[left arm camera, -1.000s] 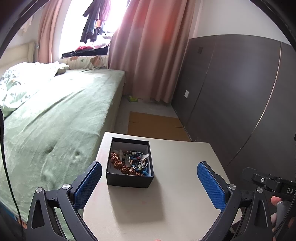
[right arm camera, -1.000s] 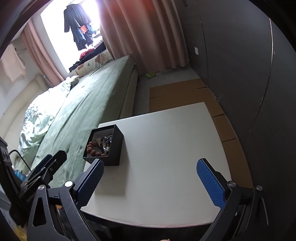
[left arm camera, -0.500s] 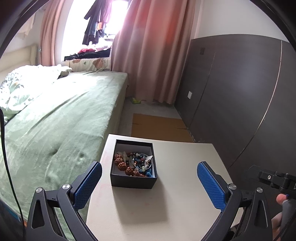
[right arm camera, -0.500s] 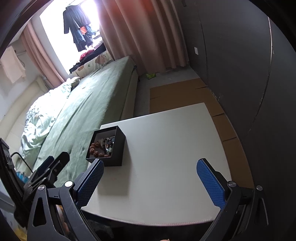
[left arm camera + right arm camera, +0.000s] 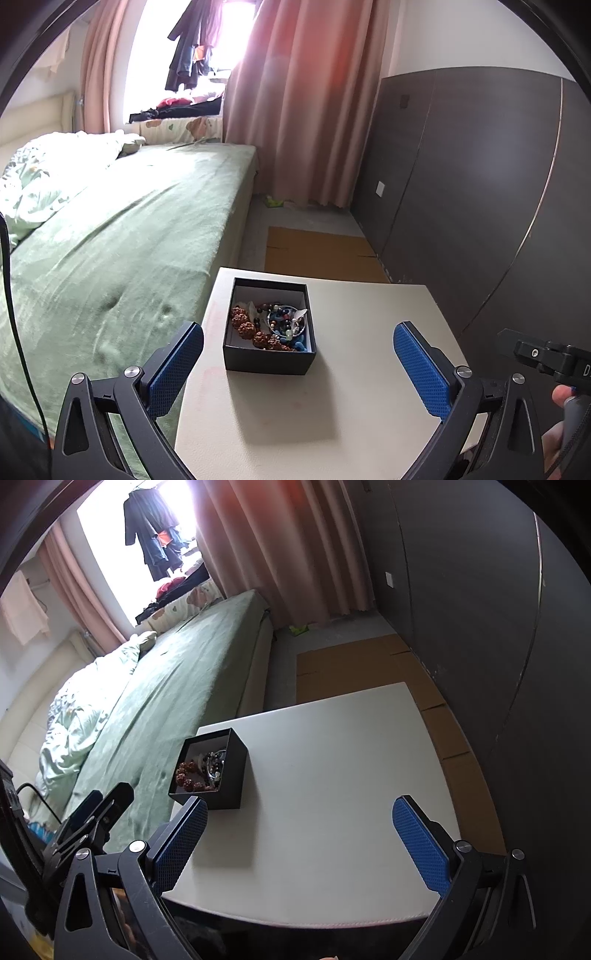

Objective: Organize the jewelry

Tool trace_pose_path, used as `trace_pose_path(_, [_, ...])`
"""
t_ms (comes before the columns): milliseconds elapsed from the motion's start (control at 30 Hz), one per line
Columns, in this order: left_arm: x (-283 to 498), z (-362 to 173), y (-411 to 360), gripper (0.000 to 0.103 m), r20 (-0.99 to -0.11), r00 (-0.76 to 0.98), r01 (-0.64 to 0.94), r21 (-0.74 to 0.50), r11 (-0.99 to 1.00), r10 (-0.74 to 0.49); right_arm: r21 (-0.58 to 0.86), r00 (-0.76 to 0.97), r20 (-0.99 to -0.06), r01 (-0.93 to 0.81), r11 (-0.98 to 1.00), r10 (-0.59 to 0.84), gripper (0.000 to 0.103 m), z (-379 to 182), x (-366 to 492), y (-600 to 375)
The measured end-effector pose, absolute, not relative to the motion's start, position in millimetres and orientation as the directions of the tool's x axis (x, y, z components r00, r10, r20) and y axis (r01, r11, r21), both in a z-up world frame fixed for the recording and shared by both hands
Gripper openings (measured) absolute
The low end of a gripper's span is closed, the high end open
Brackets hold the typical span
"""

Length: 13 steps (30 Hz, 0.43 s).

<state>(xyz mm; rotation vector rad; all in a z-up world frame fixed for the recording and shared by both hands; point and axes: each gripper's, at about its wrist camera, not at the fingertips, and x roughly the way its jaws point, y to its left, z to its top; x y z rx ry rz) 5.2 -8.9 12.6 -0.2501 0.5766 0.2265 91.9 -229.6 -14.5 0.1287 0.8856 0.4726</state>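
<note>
A small black open box (image 5: 269, 354) stands on the left part of a white table (image 5: 354, 402). It holds a brown bead bracelet (image 5: 255, 332) and a tangle of mixed beads (image 5: 286, 323). My left gripper (image 5: 297, 363) is open and empty, just in front of the box, its blue pads wider than the box. In the right wrist view the box (image 5: 225, 771) stands at the table's left edge (image 5: 332, 775). My right gripper (image 5: 301, 842) is open and empty over the table's near part, to the right of the box.
A bed with a green cover (image 5: 110, 251) runs along the table's left side. A dark wardrobe wall (image 5: 480, 184) stands on the right. Cardboard sheets (image 5: 317, 251) lie on the floor beyond the table. Pink curtains (image 5: 303, 110) hang at the back.
My left gripper has drifted left and back, so the box now sits more central between its pads. My right gripper has moved slightly towards the box.
</note>
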Motion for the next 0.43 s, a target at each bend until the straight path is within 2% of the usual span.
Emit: trace_pose_path(433, [3.6, 15.0, -13.6, 0.102, -0.554, 0.817, -0.277, -0.139, 0.951, 0.157, 0.283, 0.539, -0.723, -0.338, 0.897, 0.431, 0.101, -16.1, 93.9, -226.0])
